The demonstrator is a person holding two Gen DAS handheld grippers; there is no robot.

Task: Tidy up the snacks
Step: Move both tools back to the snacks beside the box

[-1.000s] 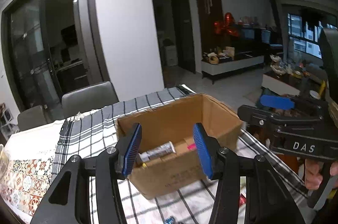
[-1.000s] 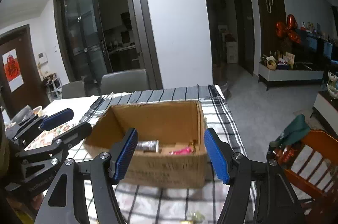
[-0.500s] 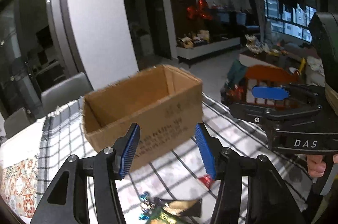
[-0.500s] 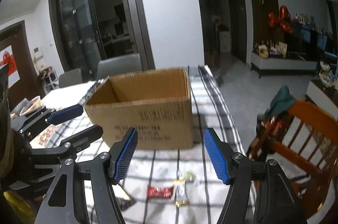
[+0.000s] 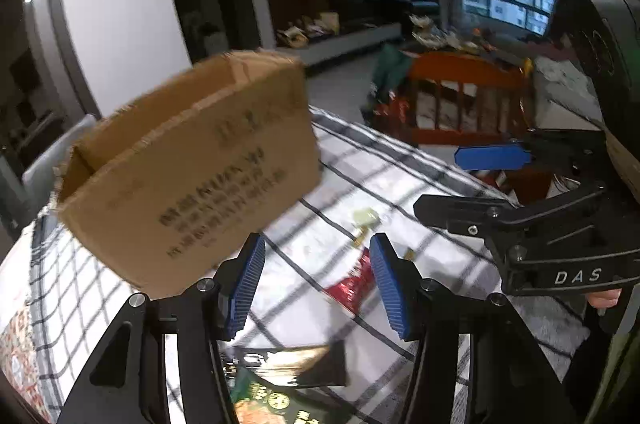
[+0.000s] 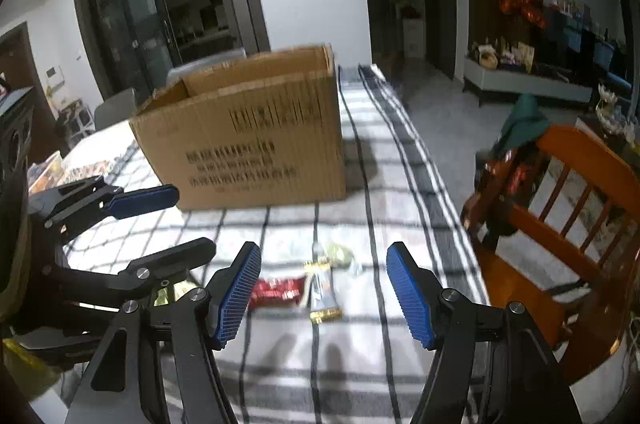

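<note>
Checked tabletop carries thin, crinkly, slippery snack packets; pinch their flat middles. Left gripper and right gripper jaws gape, holding nothing.

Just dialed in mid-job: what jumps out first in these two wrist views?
The open cardboard box dominates, standing at the far side of the checkered tablecloth. In front of it lie loose snacks, notably a red packet beside a slim gold-ended packet. Both the left gripper and the right gripper are open and empty above them.
</note>
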